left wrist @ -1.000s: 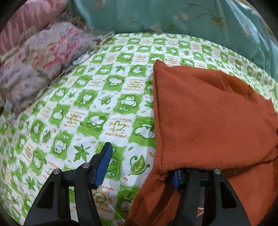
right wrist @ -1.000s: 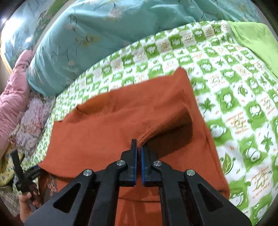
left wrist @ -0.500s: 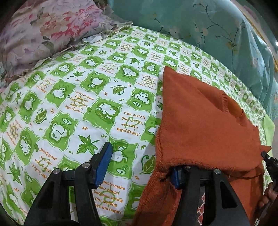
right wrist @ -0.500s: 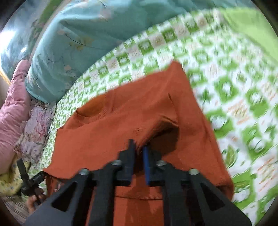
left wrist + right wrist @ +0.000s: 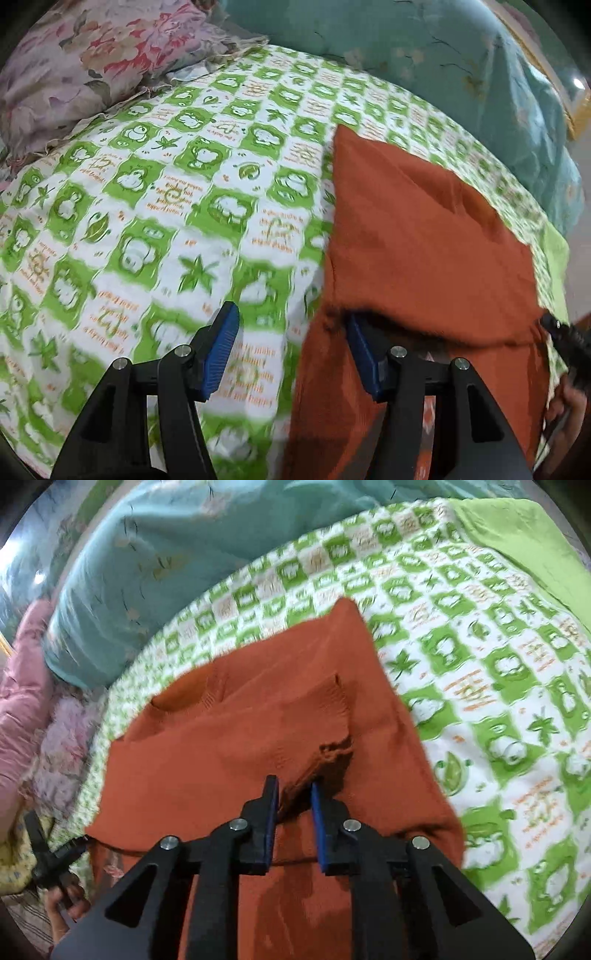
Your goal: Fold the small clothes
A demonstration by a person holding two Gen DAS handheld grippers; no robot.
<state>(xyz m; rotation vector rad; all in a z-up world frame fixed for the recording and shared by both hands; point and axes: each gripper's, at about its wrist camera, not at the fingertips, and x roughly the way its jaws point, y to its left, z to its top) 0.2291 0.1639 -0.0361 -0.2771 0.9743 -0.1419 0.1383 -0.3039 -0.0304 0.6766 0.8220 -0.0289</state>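
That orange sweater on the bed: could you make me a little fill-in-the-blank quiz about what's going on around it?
1. The orange sweater lies on a bedsheet checked in white and ____.
2. Of the left gripper, only one of the two blue-padded fingers shows whole; the tip of the other goes under a fold of the ____.
3. The pillow at the sheet's far edge has a ____ print.
4. The big quilt behind the sweater is ____ in colour.

Missing words: green; sweater; floral; teal

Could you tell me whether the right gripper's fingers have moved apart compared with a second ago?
Yes. The right gripper has just been opening: its fingers were shut on the orange sweater fold and now show a gap, with the sleeve edge loose between them.
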